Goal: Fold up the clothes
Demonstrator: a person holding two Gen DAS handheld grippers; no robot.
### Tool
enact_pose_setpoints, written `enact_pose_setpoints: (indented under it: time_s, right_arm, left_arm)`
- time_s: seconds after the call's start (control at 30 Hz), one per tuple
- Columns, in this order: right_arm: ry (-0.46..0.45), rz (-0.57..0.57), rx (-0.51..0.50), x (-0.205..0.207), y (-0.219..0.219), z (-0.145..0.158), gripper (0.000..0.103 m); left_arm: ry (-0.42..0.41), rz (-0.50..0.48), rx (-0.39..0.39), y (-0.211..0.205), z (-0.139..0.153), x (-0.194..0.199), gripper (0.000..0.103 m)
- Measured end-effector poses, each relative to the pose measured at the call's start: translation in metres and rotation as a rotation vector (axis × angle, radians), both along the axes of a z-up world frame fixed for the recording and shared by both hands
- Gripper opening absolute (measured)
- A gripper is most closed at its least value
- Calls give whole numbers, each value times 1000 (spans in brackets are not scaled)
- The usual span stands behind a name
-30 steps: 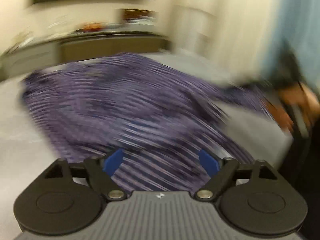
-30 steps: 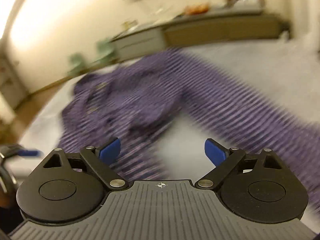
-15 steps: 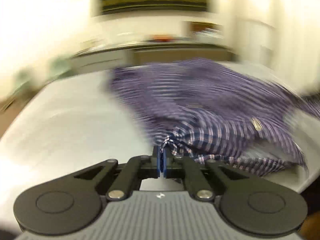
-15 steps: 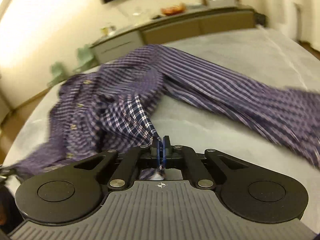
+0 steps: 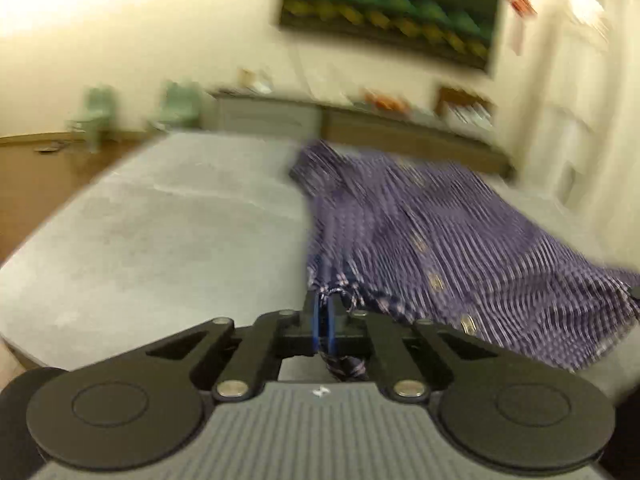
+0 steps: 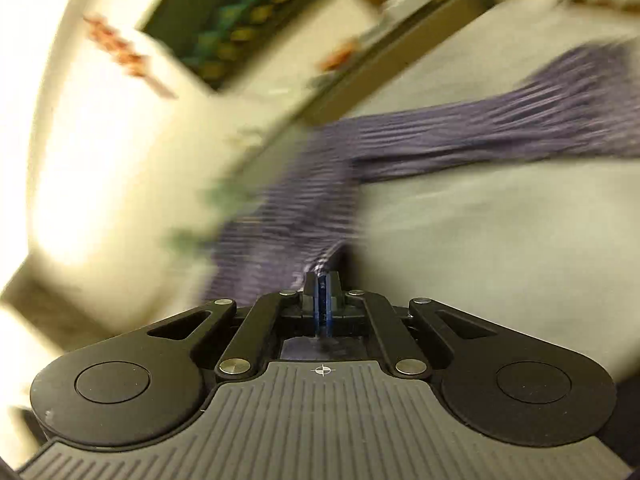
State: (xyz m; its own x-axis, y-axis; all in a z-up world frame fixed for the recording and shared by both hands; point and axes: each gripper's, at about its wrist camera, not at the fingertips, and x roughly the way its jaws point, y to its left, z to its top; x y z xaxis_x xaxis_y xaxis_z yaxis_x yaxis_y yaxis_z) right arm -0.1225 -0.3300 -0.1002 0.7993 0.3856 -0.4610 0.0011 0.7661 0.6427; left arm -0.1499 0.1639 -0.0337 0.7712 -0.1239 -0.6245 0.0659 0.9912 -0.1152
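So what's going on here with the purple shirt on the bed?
A person is folding clothes using a hand-held gripper in each hand. The left hand-held gripper is shut on an edge of the purple striped shirt, which lies spread over the grey bed. The right hand-held gripper is shut on another part of the shirt. Both views are motion-blurred, so no fold is visibly finished yet.
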Motion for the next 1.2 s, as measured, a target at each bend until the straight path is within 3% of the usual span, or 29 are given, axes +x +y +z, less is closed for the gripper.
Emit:
enact_pose_setpoints:
  time_s: [0.1, 0.17, 0.3, 0.37, 0.4, 0.43, 0.5, 0.6, 0.67, 0.7, 0.73, 0.8, 0.87, 0.97, 1.0, 1.1, 1.2]
  right_arm:
    - [9, -76, -204, -21, 12, 16, 1]
    - [-7, -102, -355, -31, 26, 31, 1]
    - [-40, -132, -475, -50, 32, 57, 2]
    - [-39, -95, -499, -48, 35, 62, 13]
    - [-27, -61, -486, -41, 38, 61, 35]
    - [-17, -27, -474, -33, 40, 60, 75]
    - [-50, 44, -481, -10, 52, 55, 102]
    - [22, 124, -548, 36, 75, 30, 98]
    - [104, 160, -565, 63, 81, 8, 75]
    - [143, 192, -558, 71, 82, -2, 24]
    - [140, 192, -549, 66, 78, -3, 2]
    - [135, 190, -531, 56, 69, -5, 1]
    - [150, 106, -565, 34, 50, -1, 1]
    - [165, 1, -708, 21, 48, 10, 3]
    - [159, -25, -783, 19, 54, 15, 13]
    - [117, -83, -922, 17, 62, 40, 58]
    - [-26, -126, -981, 25, 79, 85, 60]
  left_arm:
    - [73, -74, 48, 0, -9, -4, 6]
    - [79, -83, 24, 5, -8, -8, 7]
    - [35, -69, -14, 12, 4, -16, 7]
    - [1, -76, -56, 15, 14, -21, 12]
    - [-18, -85, -91, 20, 20, -25, 26]
    - [-42, -89, -121, 24, 27, -28, 49]
    - [-98, -90, -144, 26, 42, -31, 73]
    - [-148, -121, -79, 14, 45, -12, 84]
    - [-121, -142, -42, 5, 34, 8, 84]
    - [-96, -139, -23, 1, 26, 17, 82]
    - [-75, -133, -4, -2, 19, 25, 81]
    - [-58, -129, 8, -3, 13, 30, 80]
    - [-71, -141, -5, 3, 15, 27, 81]
    - [-99, -133, 0, 20, 27, 42, 81]
    - [-110, -112, 7, 26, 33, 52, 82]
    - [-116, -56, -27, 46, 46, 103, 90]
    - [-62, 33, -161, 68, 47, 166, 90]
